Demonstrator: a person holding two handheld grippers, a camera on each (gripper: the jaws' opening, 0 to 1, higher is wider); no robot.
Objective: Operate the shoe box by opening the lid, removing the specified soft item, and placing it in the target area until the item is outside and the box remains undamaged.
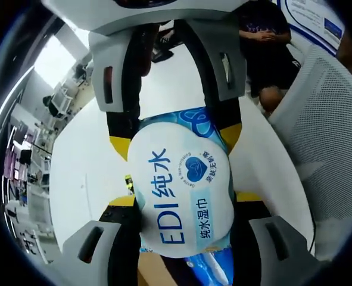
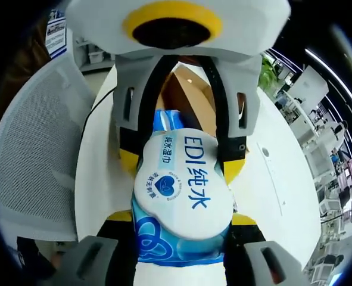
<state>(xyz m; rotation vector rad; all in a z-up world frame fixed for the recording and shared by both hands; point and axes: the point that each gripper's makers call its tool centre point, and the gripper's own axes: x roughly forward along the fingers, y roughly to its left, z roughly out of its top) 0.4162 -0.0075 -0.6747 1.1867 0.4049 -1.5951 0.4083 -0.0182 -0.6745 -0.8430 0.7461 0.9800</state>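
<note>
Your left gripper (image 1: 184,235) has its jaws closed against the two sides of the wet-wipes pack (image 1: 184,196), which sits low in the centre of the left gripper view with its white lid label facing the camera. Your right gripper (image 2: 178,250) clamps the same pack (image 2: 181,190) in the same way from the opposite end, at the lower centre of the right gripper view. So you hold the pack between both grippers, and each one shows in the other's view as a grey frame with yellow pads just beyond the pack, in the upper centre.

Past the pack in the right gripper view, the brown inside of the shoe box (image 2: 190,98) shows through the other gripper's frame, above the pack; whether the pack is clear of it, you cannot tell from here. The white desk (image 2: 271,179) spreads to the right, and a white mesh chair (image 2: 39,155) stands at the left. In the left gripper view a seated person (image 1: 268,42) is at the upper right, behind the desk.
</note>
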